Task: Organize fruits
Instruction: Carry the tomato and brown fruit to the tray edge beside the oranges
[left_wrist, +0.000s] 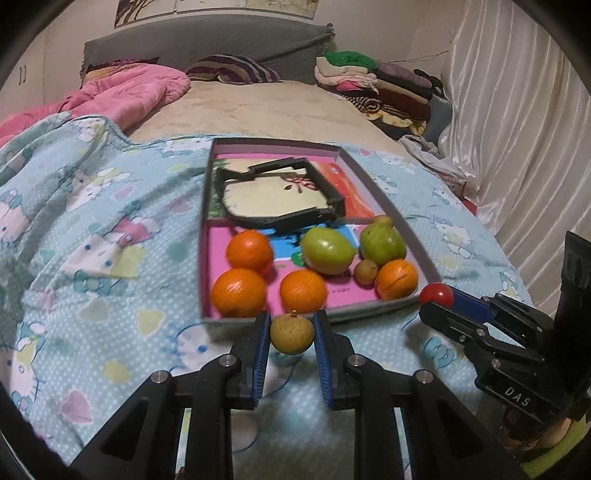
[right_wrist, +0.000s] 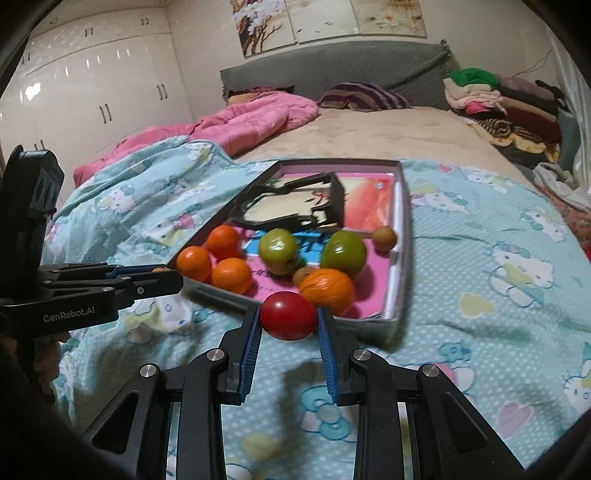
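Observation:
My left gripper (left_wrist: 291, 330) is shut on a small tan-yellow fruit (left_wrist: 291, 333), held just in front of the near wall of the grey box (left_wrist: 280, 319). My right gripper (right_wrist: 289, 316) is shut on a red tomato (right_wrist: 289, 314) at the box's near corner (right_wrist: 391, 321); the tomato (left_wrist: 436, 294) also shows in the left wrist view. Inside the box's near half lie several oranges (left_wrist: 249, 249), two green fruits (left_wrist: 328, 250) and small tan fruits (left_wrist: 365, 272). The far half holds a black frame (left_wrist: 280, 192) on a cream card.
The box rests on a light blue cartoon-print blanket (left_wrist: 110, 258) spread over a bed. A pink quilt (left_wrist: 122, 92) and striped pillow (left_wrist: 232, 69) lie at the head. Folded clothes (left_wrist: 376, 81) are stacked at the far right beside white curtains (left_wrist: 517, 129).

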